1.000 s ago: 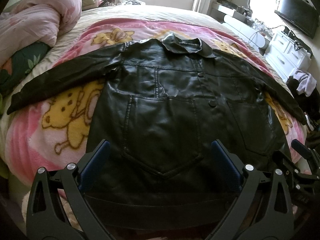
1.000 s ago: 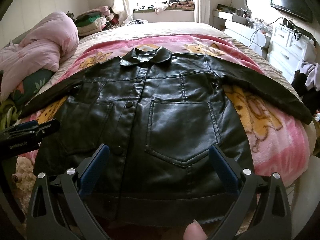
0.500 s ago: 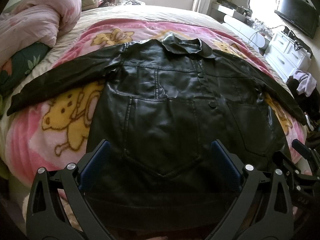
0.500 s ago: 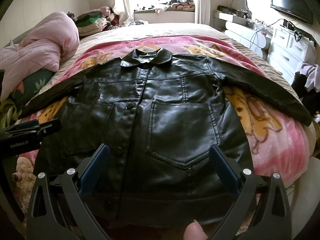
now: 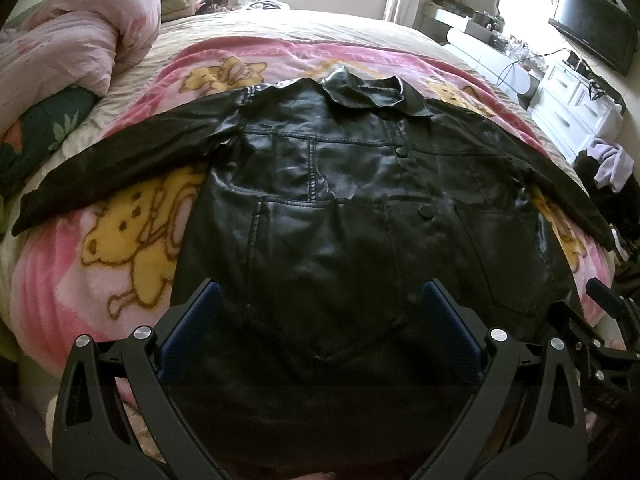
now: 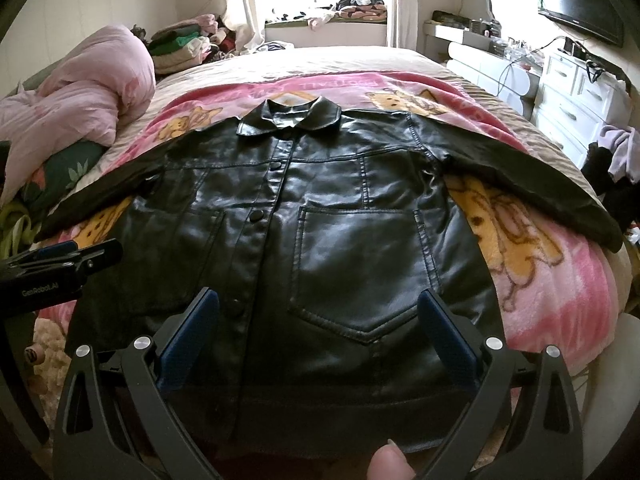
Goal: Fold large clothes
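A black leather jacket (image 5: 340, 216) lies flat, front up and buttoned, on a pink cartoon blanket (image 5: 120, 264) on the bed, with both sleeves spread out to the sides. It also shows in the right wrist view (image 6: 320, 240). My left gripper (image 5: 320, 308) is open and empty, hovering over the jacket's lower left pocket near the hem. My right gripper (image 6: 318, 312) is open and empty over the lower right pocket. The left gripper shows at the left edge of the right wrist view (image 6: 60, 268).
A pink duvet (image 6: 80, 92) is bunched at the bed's left side. White drawers (image 6: 580, 92) and a wall TV (image 6: 580, 0) stand to the right. Clothes hang at the right (image 6: 616, 160). Folded clothes are piled by the window (image 6: 188, 44).
Both grippers have risen and pulled back slightly from the jacket; the jacket has not moved and both grippers stay open.
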The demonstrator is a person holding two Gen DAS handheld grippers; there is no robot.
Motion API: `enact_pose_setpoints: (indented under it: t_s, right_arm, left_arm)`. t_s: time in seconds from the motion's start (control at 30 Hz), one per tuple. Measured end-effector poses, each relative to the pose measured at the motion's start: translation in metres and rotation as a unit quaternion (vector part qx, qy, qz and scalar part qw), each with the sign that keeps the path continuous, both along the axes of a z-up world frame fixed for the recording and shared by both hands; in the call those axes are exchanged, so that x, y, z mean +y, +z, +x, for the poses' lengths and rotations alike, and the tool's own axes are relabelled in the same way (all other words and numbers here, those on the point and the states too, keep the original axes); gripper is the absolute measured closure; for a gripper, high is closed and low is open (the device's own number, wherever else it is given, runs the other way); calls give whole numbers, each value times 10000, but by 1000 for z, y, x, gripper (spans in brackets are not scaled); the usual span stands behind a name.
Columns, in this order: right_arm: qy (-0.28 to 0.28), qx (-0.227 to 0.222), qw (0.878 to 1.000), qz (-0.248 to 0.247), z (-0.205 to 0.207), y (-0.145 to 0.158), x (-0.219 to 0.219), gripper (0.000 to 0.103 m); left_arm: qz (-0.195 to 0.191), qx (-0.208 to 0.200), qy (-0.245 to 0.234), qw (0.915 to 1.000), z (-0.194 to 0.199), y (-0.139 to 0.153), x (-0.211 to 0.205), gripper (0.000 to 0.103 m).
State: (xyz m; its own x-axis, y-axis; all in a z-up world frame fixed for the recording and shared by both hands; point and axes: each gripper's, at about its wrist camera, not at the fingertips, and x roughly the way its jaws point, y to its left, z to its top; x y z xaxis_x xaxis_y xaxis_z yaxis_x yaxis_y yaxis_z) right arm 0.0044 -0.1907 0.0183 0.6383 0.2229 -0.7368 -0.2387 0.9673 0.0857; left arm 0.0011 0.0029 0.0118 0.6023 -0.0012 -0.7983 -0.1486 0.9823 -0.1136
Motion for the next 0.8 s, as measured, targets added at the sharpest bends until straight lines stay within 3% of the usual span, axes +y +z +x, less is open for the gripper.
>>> enact_pose_setpoints:
  t_s: [0.8]
  right_arm:
    - [-238,-148,9996,-8,67,23,-3,4]
  left_arm:
    - [-55,35,75,10000,75,7,1,9]
